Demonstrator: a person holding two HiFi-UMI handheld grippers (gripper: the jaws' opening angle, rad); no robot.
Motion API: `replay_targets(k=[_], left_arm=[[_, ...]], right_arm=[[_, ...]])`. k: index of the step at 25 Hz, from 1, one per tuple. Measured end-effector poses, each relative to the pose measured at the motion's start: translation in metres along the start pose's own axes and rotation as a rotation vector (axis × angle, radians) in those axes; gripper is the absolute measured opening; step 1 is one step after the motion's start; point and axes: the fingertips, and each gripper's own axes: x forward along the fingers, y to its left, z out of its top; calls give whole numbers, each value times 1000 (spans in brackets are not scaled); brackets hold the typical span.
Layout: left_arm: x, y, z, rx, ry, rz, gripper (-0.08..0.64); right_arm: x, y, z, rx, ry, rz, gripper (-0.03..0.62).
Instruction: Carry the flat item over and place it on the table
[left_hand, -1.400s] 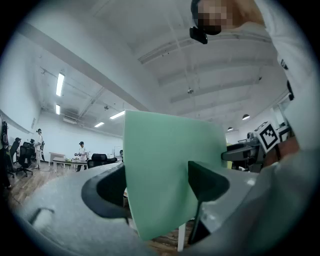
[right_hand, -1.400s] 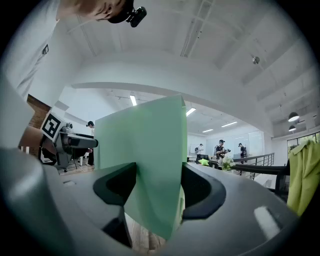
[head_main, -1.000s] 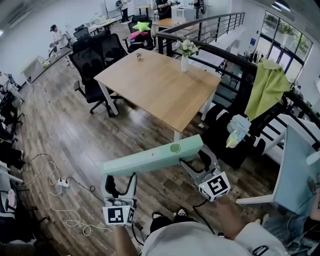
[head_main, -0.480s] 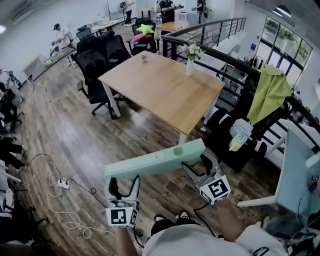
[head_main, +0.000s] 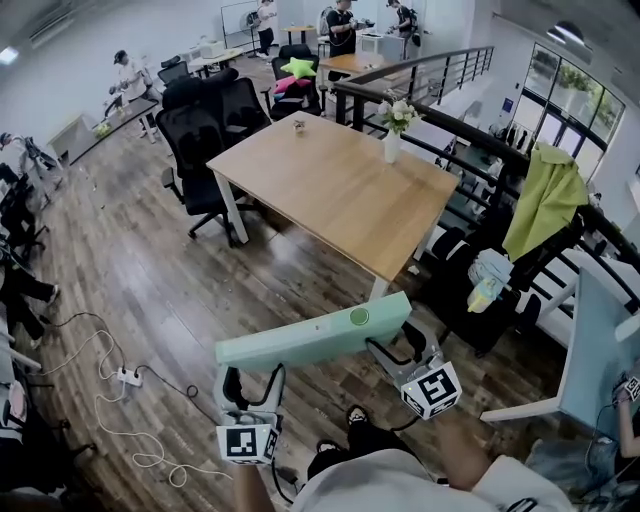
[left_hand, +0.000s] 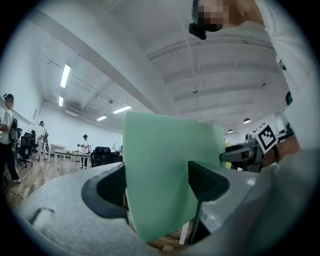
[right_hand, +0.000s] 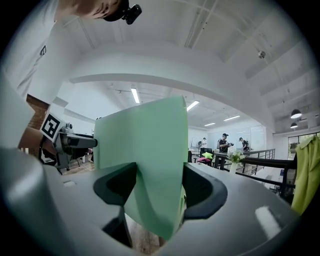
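A flat mint-green folder (head_main: 310, 338) with a round finger hole hangs level over the wooden floor, held at both ends. My left gripper (head_main: 251, 372) is shut on its left end, and the folder (left_hand: 165, 165) fills the gap between the jaws (left_hand: 160, 195). My right gripper (head_main: 403, 345) is shut on the right end, where the folder (right_hand: 145, 145) stands edge-up between the jaws (right_hand: 157, 192). The wooden table (head_main: 330, 190) stands ahead, beyond the folder.
A vase of flowers (head_main: 393, 135) and a small object (head_main: 298, 126) sit on the table. Black office chairs (head_main: 200, 140) stand at its left. To the right are a black railing (head_main: 450, 160) and a green cloth (head_main: 545, 200). A power strip with cables (head_main: 125, 375) lies on the floor at left.
The table has come closer and sits lower in the head view. The folder stays held between both grippers and has shifted slightly down and right in the picture.
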Motion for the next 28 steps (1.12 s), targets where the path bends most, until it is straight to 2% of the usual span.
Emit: replay_targets(k=[9, 20, 28], left_arm=[[38, 32, -6, 9, 1, 13, 382], [131, 64, -5, 16, 2, 23, 382], [188, 71, -12, 8, 19, 24, 382]], right_arm=[[51, -16, -4, 3, -9, 14, 291], [132, -77, -5, 8, -14, 23, 293], [168, -118, -14, 18, -8, 26, 293]])
